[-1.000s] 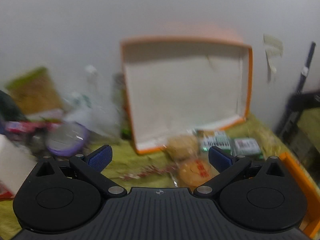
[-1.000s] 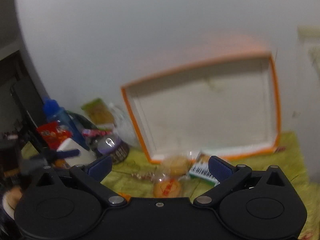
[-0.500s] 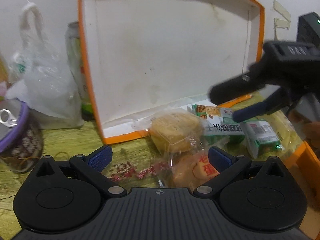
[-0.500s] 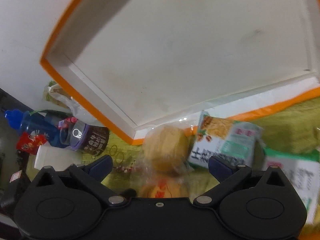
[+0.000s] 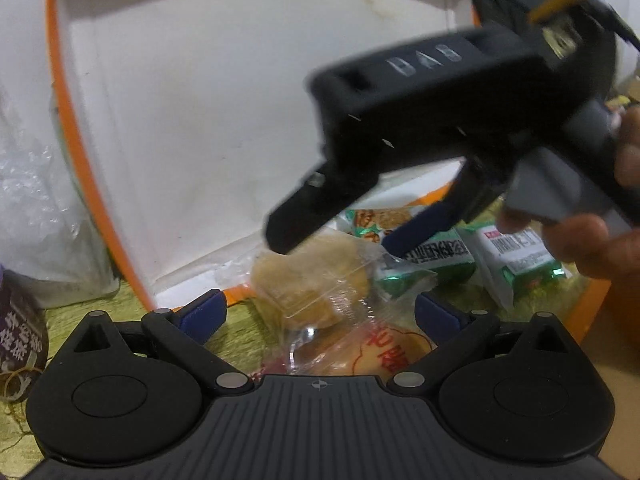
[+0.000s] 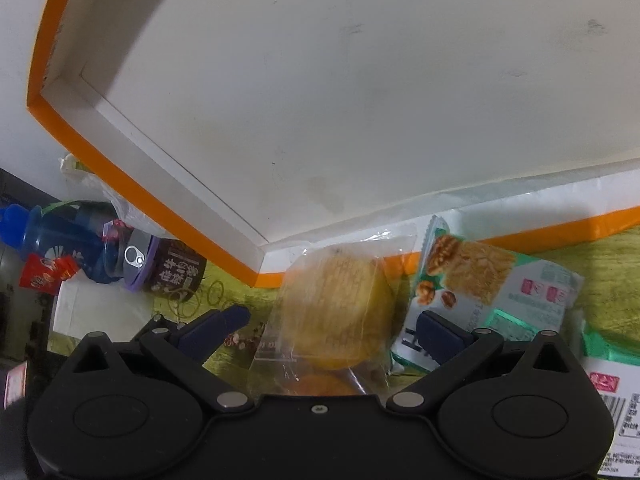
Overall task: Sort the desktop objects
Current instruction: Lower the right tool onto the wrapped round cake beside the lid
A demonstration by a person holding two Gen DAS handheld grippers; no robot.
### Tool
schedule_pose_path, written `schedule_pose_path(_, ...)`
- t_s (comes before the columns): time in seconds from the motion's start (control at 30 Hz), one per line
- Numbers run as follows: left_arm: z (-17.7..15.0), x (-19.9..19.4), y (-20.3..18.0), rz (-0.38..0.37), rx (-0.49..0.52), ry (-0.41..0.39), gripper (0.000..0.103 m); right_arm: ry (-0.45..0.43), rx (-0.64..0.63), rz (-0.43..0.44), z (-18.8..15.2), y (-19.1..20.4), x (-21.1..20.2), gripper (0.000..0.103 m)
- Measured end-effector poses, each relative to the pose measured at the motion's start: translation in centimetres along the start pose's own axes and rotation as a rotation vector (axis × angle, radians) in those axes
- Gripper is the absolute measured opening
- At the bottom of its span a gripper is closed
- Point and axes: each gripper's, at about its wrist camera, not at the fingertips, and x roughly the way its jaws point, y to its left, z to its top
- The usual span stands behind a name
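A round pastry in clear wrap lies on the yellow-green cloth in front of an orange-rimmed white box lid that leans on the wall. My right gripper is open, with one finger on each side of this pastry. A second wrapped pastry with red print lies just nearer. My left gripper is open too, low over the same two pastries. In the left wrist view the right gripper reaches in from the upper right, held by a hand. A green nut-bar packet lies right of the pastry.
Another green packet lies at the right, beside an orange box edge. To the left stand a purple-lidded can, a blue bottle, a red packet, a white carton and a clear plastic bag.
Both grippers have moved forward and down toward the pastries. The right gripper has come in from the right, so its fingers now straddle the round pastry. Both stay open.
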Motion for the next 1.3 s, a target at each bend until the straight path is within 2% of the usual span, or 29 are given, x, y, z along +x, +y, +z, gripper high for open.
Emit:
schedule_pose_path(0.2,0.2,0.2,0.1,-0.039,0.000,0.027,0.101,0.067,0.008,0.051,-0.1,0.7,0.7,0.103)
schedule_pose_path(0.3,0.3,0.3,0.7,-0.063,-0.028,0.046,0.101,0.067,0.025,0.068,-0.1,0.6,0.9,0.103)
schedule_pose_path(0.4,0.5,0.0,1.4,-0.076,-0.043,0.049,0.101,0.073,0.078,0.140,0.2,-0.1,0.6,0.103)
schedule_pose_path(0.73,0.8,-1.8,3.6,-0.111,-0.068,0.024,0.102,0.020,0.123,0.308,0.5,0.0,-1.2,0.103)
schedule_pose_path(0.97,0.0,-0.4,3.5,-0.158,-0.113,0.015,0.102,-0.040,0.077,0.369,0.9,1.9,-1.6,0.103)
schedule_pose_path(1.3,-1.0,0.1,4.6,-0.245,-0.208,0.027,0.102,-0.039,0.033,0.448,1.5,3.8,-0.3,0.103)
